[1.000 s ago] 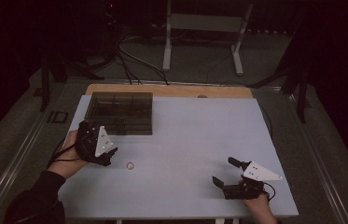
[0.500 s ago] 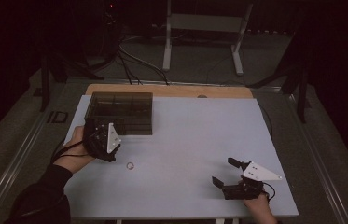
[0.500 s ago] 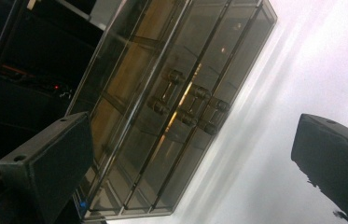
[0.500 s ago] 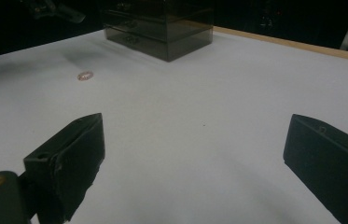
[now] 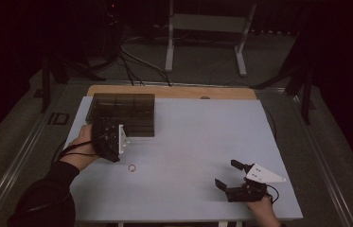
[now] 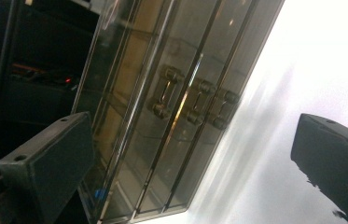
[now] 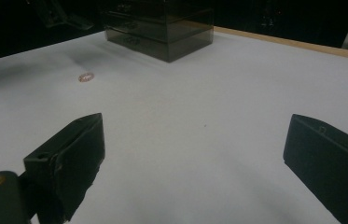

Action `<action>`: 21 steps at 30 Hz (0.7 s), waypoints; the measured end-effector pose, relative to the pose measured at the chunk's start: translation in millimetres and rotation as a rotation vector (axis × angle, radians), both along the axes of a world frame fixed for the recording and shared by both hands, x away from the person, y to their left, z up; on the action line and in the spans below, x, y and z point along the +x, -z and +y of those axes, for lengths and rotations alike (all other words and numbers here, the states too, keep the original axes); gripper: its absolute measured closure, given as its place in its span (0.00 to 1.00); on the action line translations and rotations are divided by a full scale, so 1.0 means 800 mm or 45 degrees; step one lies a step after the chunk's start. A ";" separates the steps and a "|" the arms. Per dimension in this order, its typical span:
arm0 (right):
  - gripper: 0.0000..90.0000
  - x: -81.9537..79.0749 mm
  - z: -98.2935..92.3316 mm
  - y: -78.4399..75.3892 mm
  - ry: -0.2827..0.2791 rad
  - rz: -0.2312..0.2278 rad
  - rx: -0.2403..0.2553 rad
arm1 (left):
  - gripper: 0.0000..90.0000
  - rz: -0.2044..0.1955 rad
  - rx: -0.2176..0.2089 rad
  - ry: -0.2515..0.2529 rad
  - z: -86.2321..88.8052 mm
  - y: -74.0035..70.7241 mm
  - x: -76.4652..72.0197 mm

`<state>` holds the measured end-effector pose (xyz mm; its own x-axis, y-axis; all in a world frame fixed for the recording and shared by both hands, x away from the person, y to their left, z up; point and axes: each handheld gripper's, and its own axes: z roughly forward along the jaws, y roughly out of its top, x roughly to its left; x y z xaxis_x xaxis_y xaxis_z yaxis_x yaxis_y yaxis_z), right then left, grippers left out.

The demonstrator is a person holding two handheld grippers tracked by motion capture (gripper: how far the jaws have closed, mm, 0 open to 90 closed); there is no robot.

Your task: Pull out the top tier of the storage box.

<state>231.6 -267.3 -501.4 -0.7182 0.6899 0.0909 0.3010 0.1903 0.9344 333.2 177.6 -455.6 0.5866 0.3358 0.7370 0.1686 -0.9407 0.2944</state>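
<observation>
High view shows a big white table (image 5: 198, 142) with a wooden strip along its far edge. A dark see-through drawer box (image 5: 123, 113) sits on the far left part of the table. It has three drawers, and their small handles (image 6: 195, 100) show up close in the left gripper view. The left gripper (image 5: 112, 142) is right in front of the box, on its side, pointing at the drawers. Its jaws are wide apart and hold nothing. The right gripper (image 5: 233, 177) rests low near the front right edge, well away from the box. Its jaws are spread wide too, with nothing between them. A tiny ring (image 5: 132, 167) lies flat on the table, near the left gripper.
</observation>
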 end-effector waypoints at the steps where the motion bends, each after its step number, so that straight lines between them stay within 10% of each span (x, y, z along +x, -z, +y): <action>1: 0.06 0.000 0.000 0.000 0.000 -0.002 -0.003 | 0.02 -0.010 0.015 -0.001 -0.001 0.003 0.000; 10: 0.06 0.000 0.001 0.001 0.001 0.003 -0.016 | 0.11 -0.113 0.152 -0.018 -0.013 0.023 -0.001; 11: 0.06 0.000 0.001 0.001 -0.001 0.002 -0.009 | 0.18 -0.171 0.257 -0.018 -0.015 0.033 -0.002; 21: 0.06 -0.001 0.002 0.001 -0.010 0.003 -0.014 | 0.47 -0.322 0.355 -0.069 -0.020 0.052 -0.001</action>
